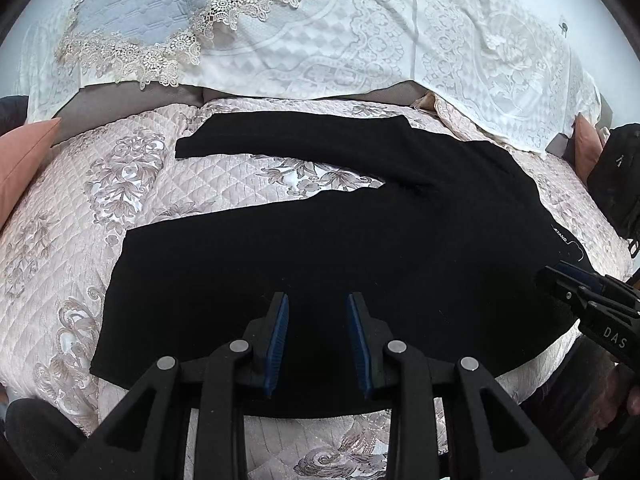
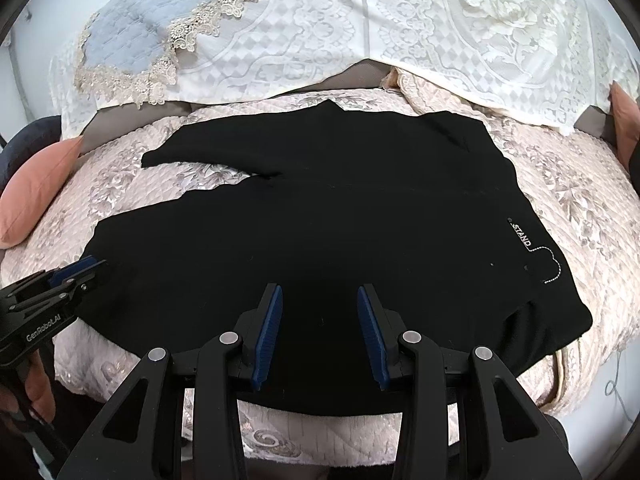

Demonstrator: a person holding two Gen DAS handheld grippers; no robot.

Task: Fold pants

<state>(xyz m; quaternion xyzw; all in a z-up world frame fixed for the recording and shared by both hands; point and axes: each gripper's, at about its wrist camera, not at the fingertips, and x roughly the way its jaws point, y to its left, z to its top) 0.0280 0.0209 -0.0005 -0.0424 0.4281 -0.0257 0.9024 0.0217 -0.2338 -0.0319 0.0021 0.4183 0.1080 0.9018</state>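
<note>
Black pants (image 1: 320, 240) lie flat on the quilted floral bedspread (image 1: 132, 184), with both legs spread toward the left and the waist at the right, where a white "STAND" label (image 2: 522, 235) shows. My left gripper (image 1: 317, 298) hovers open over the near leg by the front edge of the pants, with only cloth below the blue pads. My right gripper (image 2: 319, 290) hovers open over the near hip area of the pants (image 2: 320, 220). Each gripper also shows in the other view: the right gripper (image 1: 556, 276) near the waist, the left gripper (image 2: 94, 264) at the near leg.
A white lace cover (image 1: 360, 40) and a blue-grey quilted pillow (image 1: 140, 12) lie at the back of the bed. A pink cushion (image 1: 24, 156) sits at the far left, another pink cushion (image 2: 624, 120) at the right. A dark bag (image 1: 616, 176) stands at the right.
</note>
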